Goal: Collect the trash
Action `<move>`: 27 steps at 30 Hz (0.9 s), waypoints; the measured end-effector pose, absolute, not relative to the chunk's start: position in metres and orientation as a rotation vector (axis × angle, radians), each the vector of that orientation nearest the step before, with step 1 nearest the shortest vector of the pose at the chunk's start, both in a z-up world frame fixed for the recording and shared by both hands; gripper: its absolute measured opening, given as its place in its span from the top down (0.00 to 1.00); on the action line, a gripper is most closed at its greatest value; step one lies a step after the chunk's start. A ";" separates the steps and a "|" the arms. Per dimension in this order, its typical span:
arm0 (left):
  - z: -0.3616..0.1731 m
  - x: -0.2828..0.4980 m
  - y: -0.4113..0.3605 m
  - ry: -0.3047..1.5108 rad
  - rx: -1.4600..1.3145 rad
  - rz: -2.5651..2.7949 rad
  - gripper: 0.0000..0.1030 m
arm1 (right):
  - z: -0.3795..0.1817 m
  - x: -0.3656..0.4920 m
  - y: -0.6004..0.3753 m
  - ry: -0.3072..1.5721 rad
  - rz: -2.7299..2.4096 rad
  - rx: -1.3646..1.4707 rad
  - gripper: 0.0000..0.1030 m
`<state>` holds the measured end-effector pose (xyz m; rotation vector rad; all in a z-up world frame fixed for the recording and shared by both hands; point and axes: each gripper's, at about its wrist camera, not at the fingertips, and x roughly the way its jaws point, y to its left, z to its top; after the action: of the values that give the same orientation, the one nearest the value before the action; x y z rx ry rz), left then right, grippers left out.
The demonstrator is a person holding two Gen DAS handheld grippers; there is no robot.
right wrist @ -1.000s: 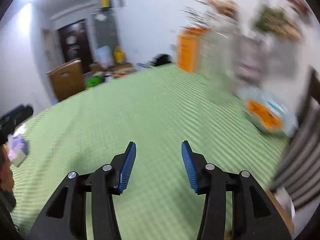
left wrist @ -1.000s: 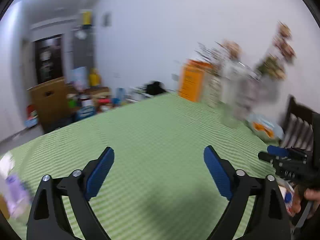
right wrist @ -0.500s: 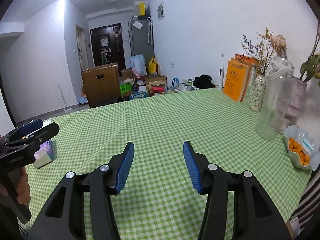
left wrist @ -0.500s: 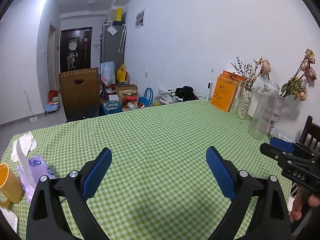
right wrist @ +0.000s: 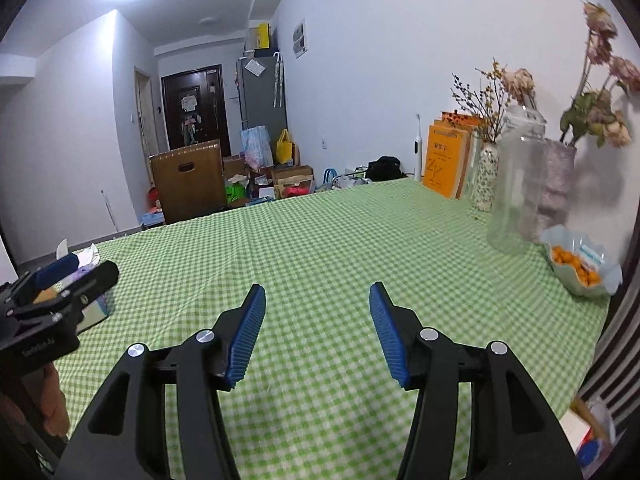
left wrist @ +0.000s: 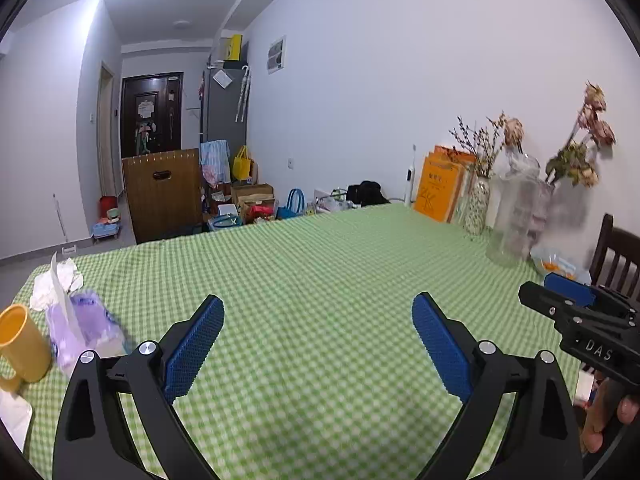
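My left gripper (left wrist: 316, 316) is open and empty above the green checked tablecloth (left wrist: 320, 264). My right gripper (right wrist: 317, 304) is open and empty too, over the same cloth (right wrist: 320, 240). Crumpled white tissue (left wrist: 56, 280) lies at the table's left edge behind a purple tissue pack (left wrist: 82, 328). A yellow cup (left wrist: 22, 344) stands left of the pack. The right gripper shows at the right edge of the left wrist view (left wrist: 560, 300). The left gripper shows at the left edge of the right wrist view (right wrist: 76, 276), partly hiding the tissue pack.
A clear glass jar (right wrist: 518, 184), vases with dried flowers (right wrist: 486, 176), orange folders (right wrist: 444, 160) and a bowl of orange snacks (right wrist: 580, 264) line the table's right side. A dark chair (left wrist: 616, 256) stands at the right. A wooden box (left wrist: 162, 192) and bags sit beyond the table.
Both views have steadied after a blurred swing and have tilted slightly. Both grippers stay open and empty.
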<state>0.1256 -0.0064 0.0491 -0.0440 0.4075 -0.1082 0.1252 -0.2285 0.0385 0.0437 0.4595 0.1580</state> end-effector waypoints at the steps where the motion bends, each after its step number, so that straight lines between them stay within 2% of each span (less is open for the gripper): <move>1: 0.046 0.123 -0.007 0.409 -0.040 -0.112 0.11 | 0.036 0.119 -0.227 0.454 0.158 0.048 0.49; 13: -0.006 0.074 -0.014 0.386 -0.039 -0.186 0.11 | -0.005 0.056 -0.210 0.439 0.120 0.025 0.46; 18: -0.004 0.049 -0.010 0.341 -0.001 -0.147 0.11 | -0.012 0.029 -0.209 0.429 0.098 0.031 0.46; 21: -0.003 0.035 -0.001 0.325 -0.008 -0.119 0.07 | -0.010 0.014 -0.206 0.396 0.099 0.023 0.40; 27: -0.020 0.025 0.004 0.324 0.020 -0.110 0.07 | -0.019 -0.001 -0.191 0.356 0.067 -0.030 0.40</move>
<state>0.0253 0.0040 -0.0197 0.0198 0.3242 -0.1100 -0.0013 -0.1913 -0.0193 -0.0301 0.3561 0.0668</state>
